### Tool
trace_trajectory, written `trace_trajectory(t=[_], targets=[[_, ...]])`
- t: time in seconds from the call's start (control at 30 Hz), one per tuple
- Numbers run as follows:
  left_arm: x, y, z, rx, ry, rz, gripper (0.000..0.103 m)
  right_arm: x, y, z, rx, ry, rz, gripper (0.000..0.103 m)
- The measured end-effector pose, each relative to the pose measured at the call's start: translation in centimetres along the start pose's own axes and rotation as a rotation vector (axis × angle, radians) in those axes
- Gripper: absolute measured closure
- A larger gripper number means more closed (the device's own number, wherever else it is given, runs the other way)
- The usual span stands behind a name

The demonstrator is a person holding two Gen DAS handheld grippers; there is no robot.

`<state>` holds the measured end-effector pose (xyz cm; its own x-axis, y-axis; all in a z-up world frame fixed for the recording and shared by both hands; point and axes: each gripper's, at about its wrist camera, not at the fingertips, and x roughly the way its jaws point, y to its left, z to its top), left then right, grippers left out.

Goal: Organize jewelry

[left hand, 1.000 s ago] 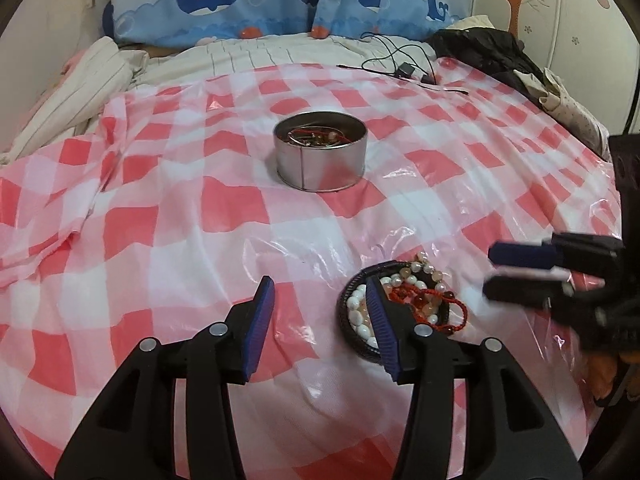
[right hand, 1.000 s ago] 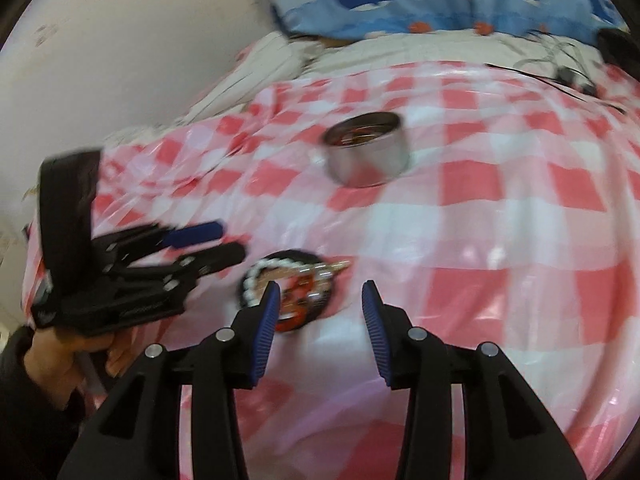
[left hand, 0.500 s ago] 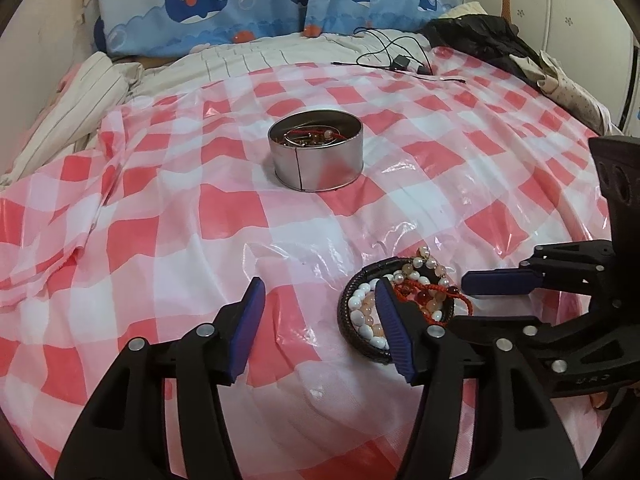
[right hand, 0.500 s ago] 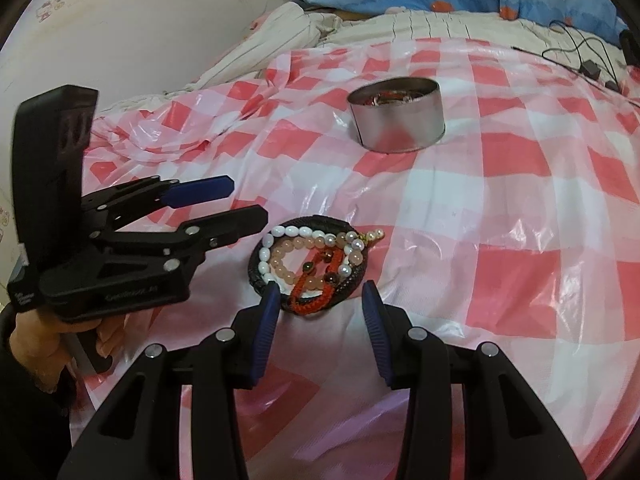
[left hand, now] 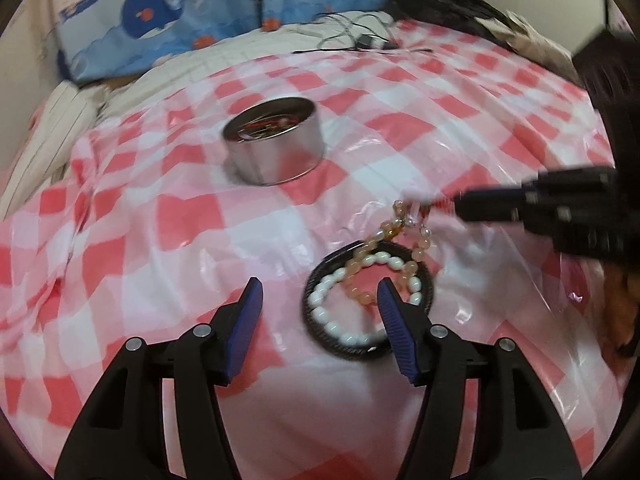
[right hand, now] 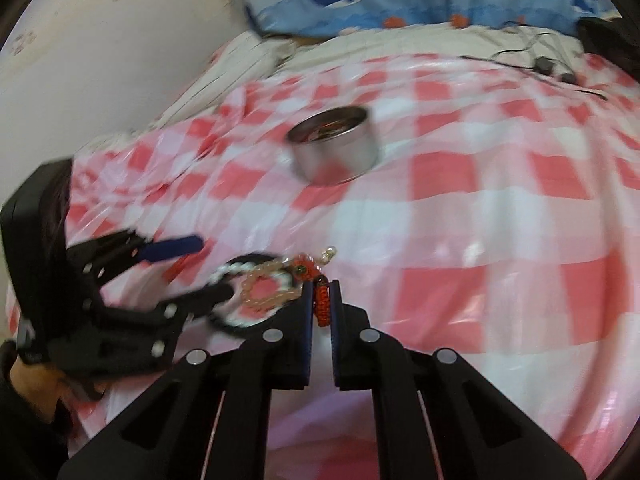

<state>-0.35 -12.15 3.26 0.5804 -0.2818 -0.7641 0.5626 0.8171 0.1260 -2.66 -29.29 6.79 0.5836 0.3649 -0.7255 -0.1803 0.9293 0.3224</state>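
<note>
In the left wrist view, the left gripper hangs angled down, released, over the black ring holding a white bead bracelet. In the right wrist view, the right gripper is clenched on a red cord bracelet, well short of the metal tin.

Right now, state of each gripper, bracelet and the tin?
right gripper: shut on red bracelet.
left gripper: open, holding nothing.
red bracelet: pinched and lifted, peach bead strand trailing.
white bead bracelet: lying inside black ring.
metal tin: upright, lidless, jewelry inside.
</note>
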Motion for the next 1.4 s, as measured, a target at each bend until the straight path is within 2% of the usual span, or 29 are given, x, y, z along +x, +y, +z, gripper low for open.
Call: trace_trajectory(t=[0.17, 0.37, 0.5, 0.53, 0.6, 0.63, 0.67, 0.77, 0.8, 0.83, 0.9, 1.0, 1.1, 1.17, 1.23, 1.33, 1.37, 1.4], targets=[[1.3, -0.5, 1.1, 0.016, -0.002, -0.010, 0.046, 0.5, -2.1, 0.0, 0.070, 0.029, -0.054, 0.095], [3.2, -0.6, 3.1, 0.045, -0.005, -0.049, 0.046, 1.2, -2.0, -0.3, 0.060, 0.061, -0.073, 0.095], [3.8, -1.4, 3.3, 0.094, -0.011, -0.080, 0.046, 1.5, -2.1, -0.4, 0.069, 0.073, -0.072, 0.095], [3.9, -1.7, 3.3, 0.100, -0.011, -0.079, 0.050, 1.6, -2.1, -0.4, 0.067, 0.075, -0.073, 0.095], [4.3, -2.0, 3.4, 0.103, -0.001, -0.069, 0.070, 1.7, -1.9, -0.5, 0.062, 0.078, -0.075, 0.095], [4.4, -1.9, 3.4, 0.093, 0.004, -0.050, 0.087, 1.7, -1.9, -0.5, 0.062, 0.079, -0.076, 0.095], [4.5, -1.7, 3.3, 0.075, 0.005, -0.029, 0.096, 1.8, -2.0, -0.5, 0.064, 0.080, -0.074, 0.095], [4.1, 0.8, 3.2, -0.058, -0.014, -0.008, 0.096, 1.7, -2.2, -0.4, 0.079, 0.082, -0.069, 0.092], [3.9, 1.9, 3.1, -0.112, -0.026, -0.020, 0.096, 1.7, -2.2, -0.4, 0.083, 0.079, -0.066, 0.086], [3.6, 3.2, 3.0, -0.185, -0.040, -0.046, 0.096, 1.5, -2.2, -0.4, 0.085, 0.070, -0.063, 0.074], [3.3, 5.0, 2.5, -0.283, -0.059, -0.086, 0.096, 1.2, -1.9, -0.3, 0.072, 0.046, -0.065, 0.058], [3.5, 6.6, 1.9, -0.366, -0.056, -0.118, 0.096, 1.3, -1.3, -0.2, 0.038, 0.044, -0.086, 0.054], [4.1, 6.8, 1.6, -0.372, -0.035, -0.116, 0.096, 1.8, -1.0, -0.3, 0.012, 0.061, -0.100, 0.052], [4.4, 6.5, 1.6, -0.359, -0.016, -0.106, 0.094, 2.2, -0.8, -0.3, -0.012, 0.074, -0.113, 0.053], [4.7, 6.2, 1.5, -0.346, 0.003, -0.103, 0.090, 2.4, -0.5, -0.4, -0.037, 0.084, -0.117, 0.084], [4.4, 5.6, 1.5, -0.318, -0.011, -0.077, 0.091, 2.3, -0.5, -0.5, -0.036, 0.087, -0.101, 0.093], [4.2, 5.5, 1.6, -0.313, -0.020, -0.070, 0.096, 2.2, -0.7, -0.5, -0.027, 0.082, -0.093, 0.093], [3.9, 5.4, 1.6, -0.307, -0.035, -0.054, 0.097, 2.0, -0.9, -0.5, -0.014, 0.076, -0.082, 0.093]])
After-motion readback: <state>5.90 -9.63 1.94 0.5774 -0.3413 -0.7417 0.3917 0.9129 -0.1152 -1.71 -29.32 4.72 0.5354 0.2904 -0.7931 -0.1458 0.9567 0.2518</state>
